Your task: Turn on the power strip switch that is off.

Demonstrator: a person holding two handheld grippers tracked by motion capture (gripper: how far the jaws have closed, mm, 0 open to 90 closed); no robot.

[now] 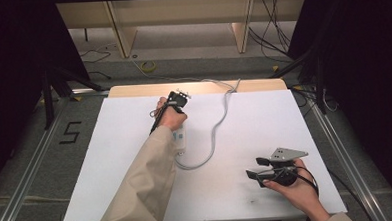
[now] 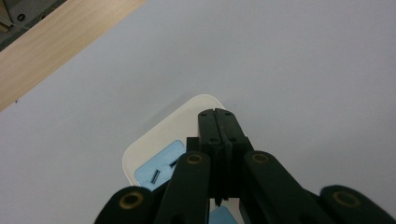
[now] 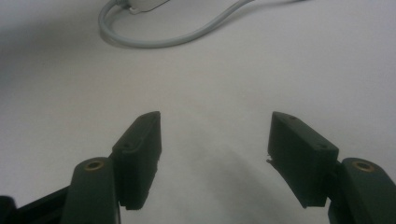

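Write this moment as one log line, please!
left gripper: shut, over power strip | right gripper: open, nothing held | cord: loose on table

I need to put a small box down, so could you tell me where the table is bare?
Bare: the white sheet left of the forearm, and the patch between the grey cable and the table's right edge. Crowded: the power strip under the left gripper, and the right gripper.

We read one sign, a black numeral 5 (image 1: 70,132) marked on the grey floor (image 1: 30,147) left of the counter (image 1: 134,118), no other lettering legible to us
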